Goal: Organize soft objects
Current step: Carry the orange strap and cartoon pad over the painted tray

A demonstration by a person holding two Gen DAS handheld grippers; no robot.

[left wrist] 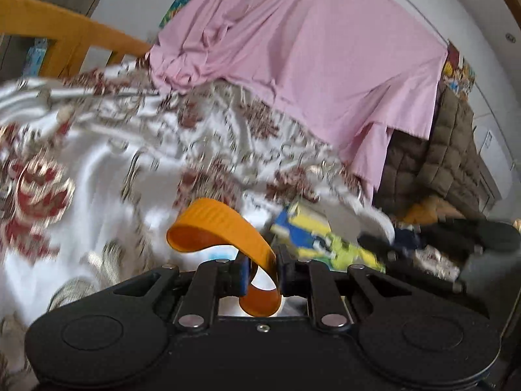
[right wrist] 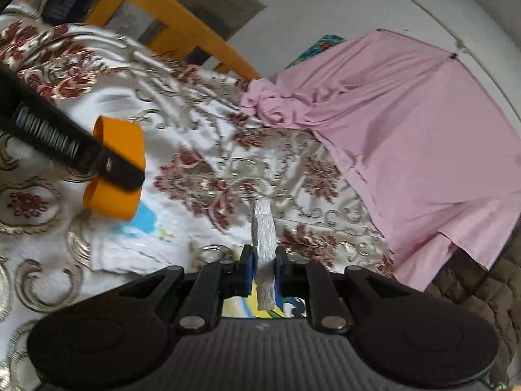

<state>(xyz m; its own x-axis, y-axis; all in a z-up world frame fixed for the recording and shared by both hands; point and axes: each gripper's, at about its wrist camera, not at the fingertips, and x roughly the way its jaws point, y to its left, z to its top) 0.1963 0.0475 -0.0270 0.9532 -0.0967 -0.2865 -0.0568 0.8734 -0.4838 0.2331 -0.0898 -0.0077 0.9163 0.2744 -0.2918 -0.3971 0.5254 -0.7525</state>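
Midway, I have my left gripper (left wrist: pixel 262 272) clamped on an orange band (left wrist: pixel 221 224) and my right gripper (right wrist: pixel 264 268) on a white strip (right wrist: pixel 264 228) above the bed (right wrist: pixel 202 150), neither sorted yet.

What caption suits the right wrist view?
Right gripper shut on a white textured strip above the floral bedspread; left gripper pinches an orange flexible band.
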